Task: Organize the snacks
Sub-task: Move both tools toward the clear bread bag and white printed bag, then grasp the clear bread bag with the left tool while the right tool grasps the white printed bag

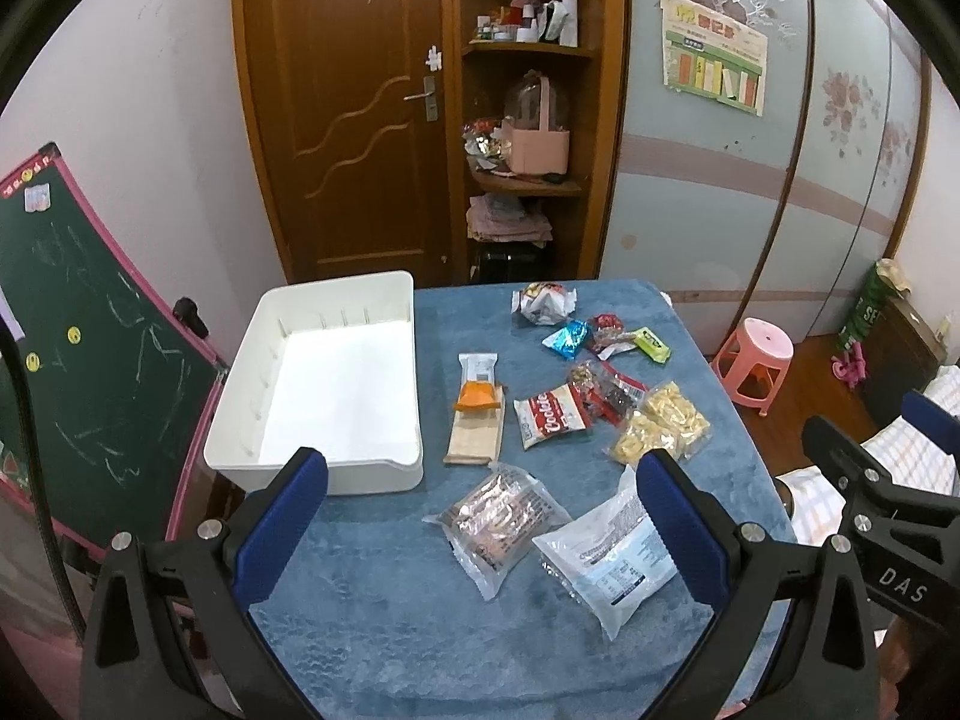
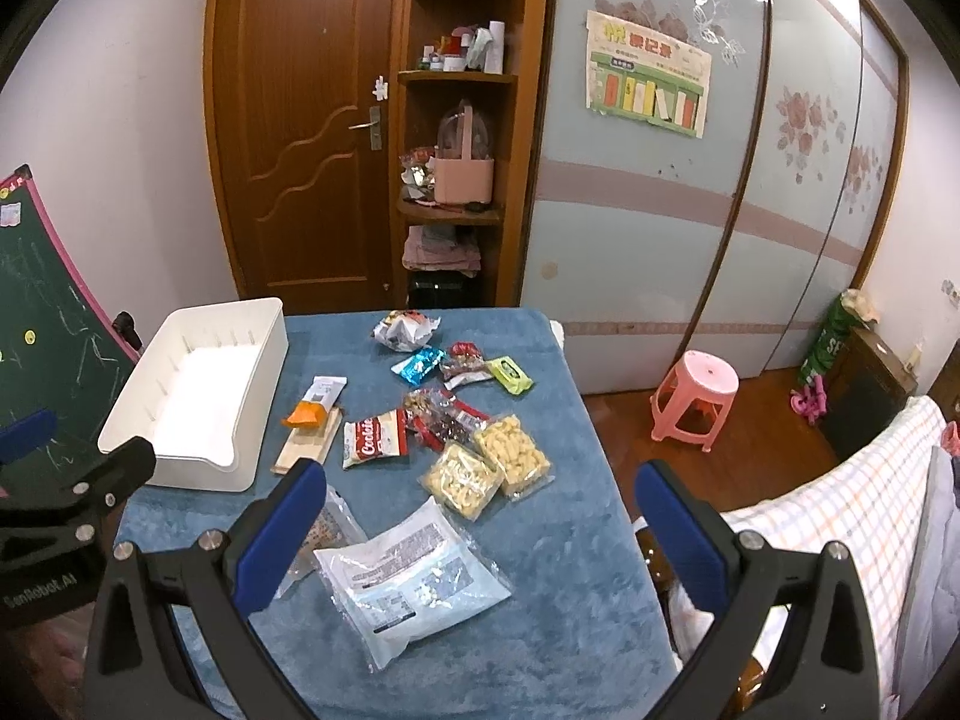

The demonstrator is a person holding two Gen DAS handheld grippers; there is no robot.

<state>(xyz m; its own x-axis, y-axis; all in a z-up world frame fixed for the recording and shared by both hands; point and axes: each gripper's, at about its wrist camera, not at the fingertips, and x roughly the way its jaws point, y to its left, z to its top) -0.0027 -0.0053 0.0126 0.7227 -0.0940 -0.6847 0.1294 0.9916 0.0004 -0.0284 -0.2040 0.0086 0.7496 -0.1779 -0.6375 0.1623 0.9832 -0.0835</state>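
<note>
From the left wrist, the left claw (image 1: 483,468) is spread wide and holds nothing, up above the near part of the fuzzy blue cloth (image 1: 384,624). A white plastic bin (image 1: 264,414) sits at the left of the table, its long side running away from us. Just right of it lies a long thin bar (image 1: 476,402) with an orange patch, pointing the same way. A shiny cookie pack (image 1: 549,423) lies beside the bar. Two see-through bags (image 1: 660,426) hold bumpy yellow bits. Nearer, a clear crinkly bag (image 1: 495,531) lies beside a flat pale blue pouch (image 1: 606,552).

From the right wrist, the right claw (image 2: 474,483) is spread wide too, with nothing in it. The pouch (image 2: 414,576) lies between its fingers, slanted, flat on the cloth. The bin (image 2: 198,402) is far left. A pink stool (image 2: 696,399) stands on the wood floor.
</note>
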